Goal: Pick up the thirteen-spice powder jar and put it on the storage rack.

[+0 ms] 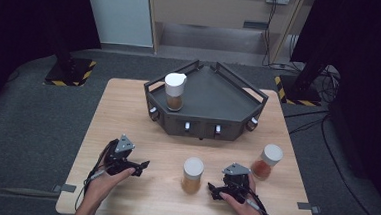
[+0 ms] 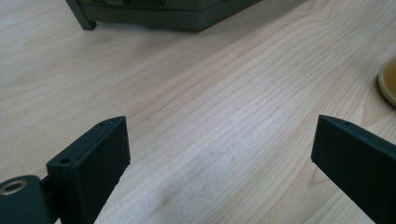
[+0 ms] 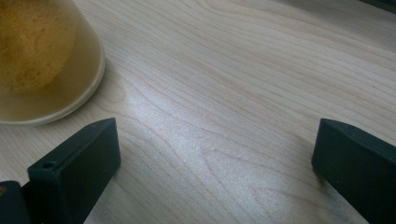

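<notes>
Three white-lidded jars of brown powder are in the high view. One jar (image 1: 174,92) stands upright inside the dark grey tray (image 1: 229,97), near its left corner. A second jar (image 1: 193,175) stands on the table between my hands, and a third jar (image 1: 267,162) stands at the right. My left gripper (image 1: 140,167) lies low over the wood, left of the middle jar, open with bare table between its jaws (image 2: 219,140). My right gripper (image 1: 214,190) sits just right of the middle jar (image 3: 42,60), open (image 3: 217,140) and holding nothing.
The wooden table (image 1: 128,113) ends close to both hands at the front edge. The tray's front wall (image 2: 177,18) rises ahead of the left gripper. The middle jar's base edge (image 2: 390,86) shows at that view's right. Grey floor and dark stands surround the table.
</notes>
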Motion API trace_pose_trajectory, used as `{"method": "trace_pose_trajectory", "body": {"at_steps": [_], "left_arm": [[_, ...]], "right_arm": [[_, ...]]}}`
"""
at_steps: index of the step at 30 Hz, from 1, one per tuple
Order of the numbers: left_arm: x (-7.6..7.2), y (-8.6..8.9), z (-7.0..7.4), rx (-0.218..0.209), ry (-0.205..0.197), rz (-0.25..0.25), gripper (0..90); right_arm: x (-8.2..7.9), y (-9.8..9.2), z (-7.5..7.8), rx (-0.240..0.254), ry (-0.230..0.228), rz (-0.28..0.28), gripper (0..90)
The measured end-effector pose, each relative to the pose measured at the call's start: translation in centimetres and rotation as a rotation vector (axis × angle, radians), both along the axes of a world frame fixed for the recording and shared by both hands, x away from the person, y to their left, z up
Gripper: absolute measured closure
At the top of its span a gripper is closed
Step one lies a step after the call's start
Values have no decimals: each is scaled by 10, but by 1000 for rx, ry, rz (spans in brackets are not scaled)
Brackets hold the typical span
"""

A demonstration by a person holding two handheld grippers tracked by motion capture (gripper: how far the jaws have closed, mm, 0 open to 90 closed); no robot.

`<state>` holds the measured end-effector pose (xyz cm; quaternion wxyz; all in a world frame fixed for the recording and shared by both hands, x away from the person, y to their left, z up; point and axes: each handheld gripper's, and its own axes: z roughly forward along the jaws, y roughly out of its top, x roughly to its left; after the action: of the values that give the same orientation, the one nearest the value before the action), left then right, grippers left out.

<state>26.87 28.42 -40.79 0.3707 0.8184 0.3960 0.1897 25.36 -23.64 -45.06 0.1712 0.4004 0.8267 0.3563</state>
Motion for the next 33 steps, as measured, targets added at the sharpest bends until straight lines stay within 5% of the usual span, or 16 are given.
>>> {"method": "trace_pose_trajectory", "body": {"at_steps": [16,33], "left_arm": [[-8,-2,-20,45,35,47,33],[-6,3,-36,40,73,87,18]], "right_arm": [[0,0,0,-1,-1,-1,13],[0,0,0,-1,-1,-1,13]]}}
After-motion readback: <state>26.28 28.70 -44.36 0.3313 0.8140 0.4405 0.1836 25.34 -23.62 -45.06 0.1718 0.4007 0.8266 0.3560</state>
